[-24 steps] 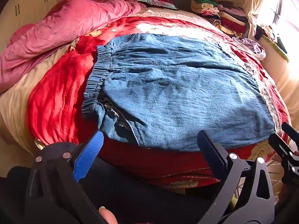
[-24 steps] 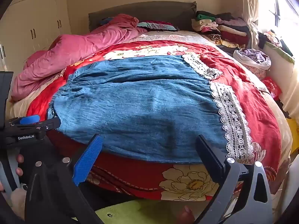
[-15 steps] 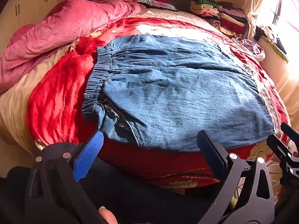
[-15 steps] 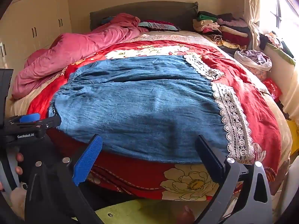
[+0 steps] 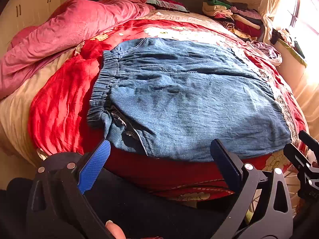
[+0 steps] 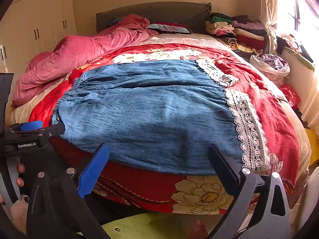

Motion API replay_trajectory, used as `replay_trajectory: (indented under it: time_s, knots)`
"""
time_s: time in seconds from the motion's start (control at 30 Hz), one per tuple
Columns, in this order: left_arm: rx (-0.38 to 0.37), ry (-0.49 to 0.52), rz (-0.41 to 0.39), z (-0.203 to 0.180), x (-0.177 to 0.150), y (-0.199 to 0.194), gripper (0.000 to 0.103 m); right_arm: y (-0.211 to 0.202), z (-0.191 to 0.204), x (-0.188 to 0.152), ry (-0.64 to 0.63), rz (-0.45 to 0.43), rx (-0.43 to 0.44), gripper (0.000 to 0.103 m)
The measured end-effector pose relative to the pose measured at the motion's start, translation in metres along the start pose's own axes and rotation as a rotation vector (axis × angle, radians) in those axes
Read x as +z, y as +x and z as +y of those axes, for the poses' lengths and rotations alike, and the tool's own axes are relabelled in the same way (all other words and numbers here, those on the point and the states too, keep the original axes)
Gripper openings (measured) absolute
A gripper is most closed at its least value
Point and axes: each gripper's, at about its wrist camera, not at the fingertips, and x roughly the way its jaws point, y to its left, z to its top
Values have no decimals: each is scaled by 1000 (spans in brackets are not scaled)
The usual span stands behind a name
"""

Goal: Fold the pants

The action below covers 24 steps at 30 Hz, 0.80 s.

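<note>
The left tongs (image 5: 159, 157) stand wide apart, released, holding nothing. Their blue pad (image 5: 93, 169) and black pad (image 5: 225, 163) hang just off the near edge of the bed (image 5: 59, 103), above the red cover's overhang, and neither pad touches cloth. The blue pad sits close below the near left corner of the pants (image 5: 189, 99), by the waist.

The right tongs (image 6: 158, 162) are likewise spread wide and empty. Seen from the right wrist, their two pads frame the near hem of the pants (image 6: 155, 115) without touching it. The left tongs (image 6: 39, 131) show at the left edge of that view, near the waistband corner.

The pants are blue denim, spread flat across the middle of the bed on a red flowered cover (image 6: 269, 103). The gathered waistband (image 5: 103, 91) lies to the left, and the white lace cuffs (image 6: 247, 127) lie to the right. One leg lies near and the other far, side by side. At the near left corner the fabric is turned back a little, showing a dark inner seam.

A pink quilt (image 5: 65, 29) is bunched along the far left of the bed. A stack of folded clothes (image 6: 237, 31) sits at the far right by the headboard (image 6: 155, 14). Cabinets (image 6: 39, 29) line the left wall, and a bright window (image 6: 299, 14) is at the right.
</note>
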Motion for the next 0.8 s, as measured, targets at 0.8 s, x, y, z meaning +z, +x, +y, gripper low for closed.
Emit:
replay_trajectory:
  time_s: [0.8]
  knots:
    - [-11, 4, -7, -6, -4, -6, 94, -1, 0, 0, 1, 0, -3, 99]
